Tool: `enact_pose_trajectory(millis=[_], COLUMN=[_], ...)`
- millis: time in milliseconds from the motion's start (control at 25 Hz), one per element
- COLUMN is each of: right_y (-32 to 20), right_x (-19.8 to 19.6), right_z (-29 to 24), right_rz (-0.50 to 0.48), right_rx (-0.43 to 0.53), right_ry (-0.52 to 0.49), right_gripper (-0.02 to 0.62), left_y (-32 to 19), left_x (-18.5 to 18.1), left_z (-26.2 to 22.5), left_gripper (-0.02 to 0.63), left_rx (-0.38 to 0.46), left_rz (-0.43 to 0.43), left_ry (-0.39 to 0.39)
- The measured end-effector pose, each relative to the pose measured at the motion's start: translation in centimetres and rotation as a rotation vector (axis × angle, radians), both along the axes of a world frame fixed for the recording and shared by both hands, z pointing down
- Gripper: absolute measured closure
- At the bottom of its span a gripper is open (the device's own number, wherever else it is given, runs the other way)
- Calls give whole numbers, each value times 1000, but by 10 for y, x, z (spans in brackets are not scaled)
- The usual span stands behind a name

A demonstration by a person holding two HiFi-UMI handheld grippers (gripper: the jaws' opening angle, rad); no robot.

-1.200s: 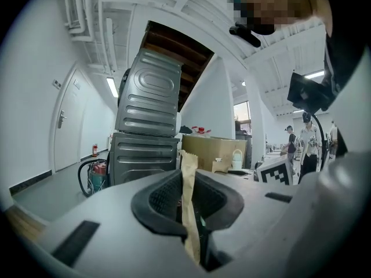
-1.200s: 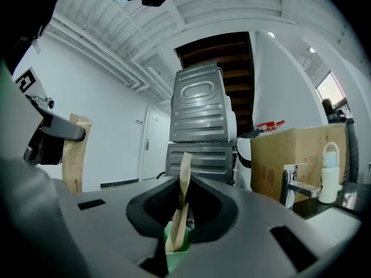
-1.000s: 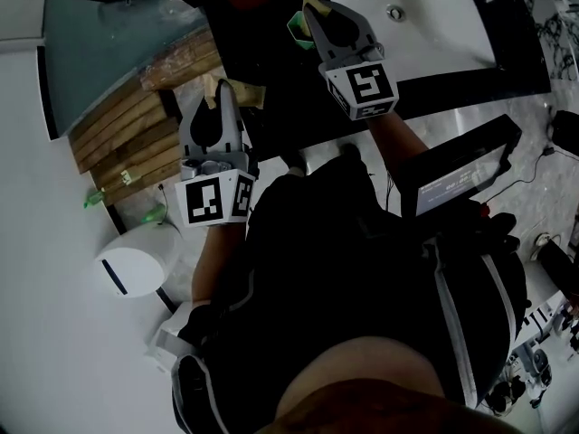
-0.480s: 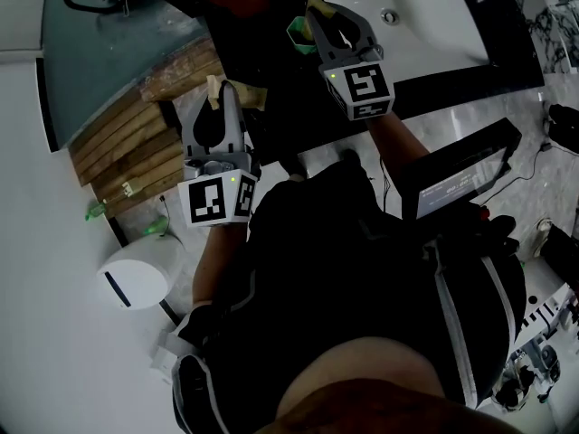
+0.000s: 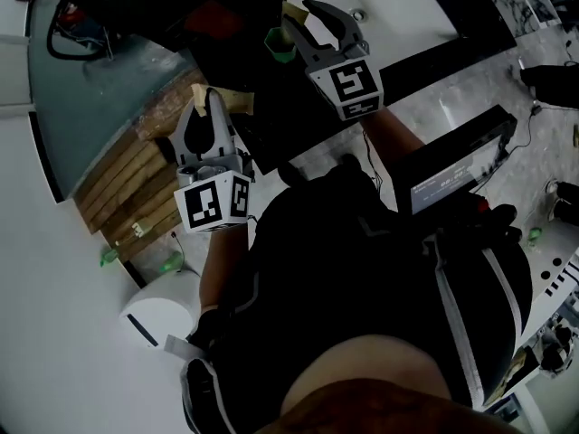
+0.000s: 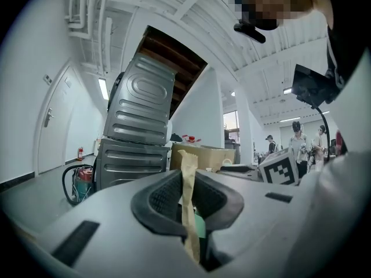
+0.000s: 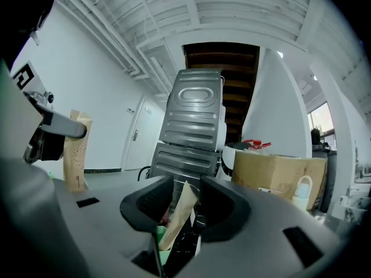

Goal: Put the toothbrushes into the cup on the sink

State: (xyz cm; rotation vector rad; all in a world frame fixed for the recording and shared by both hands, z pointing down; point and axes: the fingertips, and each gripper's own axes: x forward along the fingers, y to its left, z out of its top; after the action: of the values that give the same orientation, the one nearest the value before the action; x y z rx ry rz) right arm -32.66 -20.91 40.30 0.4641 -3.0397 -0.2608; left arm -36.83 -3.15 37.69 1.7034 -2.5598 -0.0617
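one tan paper-sleeved toothbrush [image 6: 188,213] clenched in left gripper [image 6: 187,181], second toothbrush [image 7: 179,213] between just-parted right gripper [image 7: 186,184] jaws

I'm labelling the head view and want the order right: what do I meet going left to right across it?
Wooden slats → left gripper, shut on a wrapped toothbrush → green cup → right gripper, jaws just opened, second wrapped toothbrush loose between them → white sink.

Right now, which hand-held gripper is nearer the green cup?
Right. The right hand-held gripper is at the green cup, its jaws just opened around a wrapped toothbrush standing in it. The left hand-held gripper is apart, lower left, clamping a second wrapped toothbrush.
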Motion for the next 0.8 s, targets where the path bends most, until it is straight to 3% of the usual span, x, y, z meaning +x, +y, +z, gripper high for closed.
enact_pose_trajectory(millis=[320,520,640,800], right_y=[5,15,24,37], right_x=[24,42,53,71], right_z=[-58,-79,-88,-92], right_rz=[90,134,128,95], right_rx=[67,45,11,-23], right_ry=[-85,-124,-140,-156], right_gripper=[459,462,522,551], left_y=[-8,-11,-13,-16], left_x=[-3,0,3,16], left_z=[-18,-22,-31,-41], left_gripper=[566,566,566,566], left_rx=[47,29,52,70], left_rz=[96,141,164,172], left_ry=[-25,-28,-31,-33])
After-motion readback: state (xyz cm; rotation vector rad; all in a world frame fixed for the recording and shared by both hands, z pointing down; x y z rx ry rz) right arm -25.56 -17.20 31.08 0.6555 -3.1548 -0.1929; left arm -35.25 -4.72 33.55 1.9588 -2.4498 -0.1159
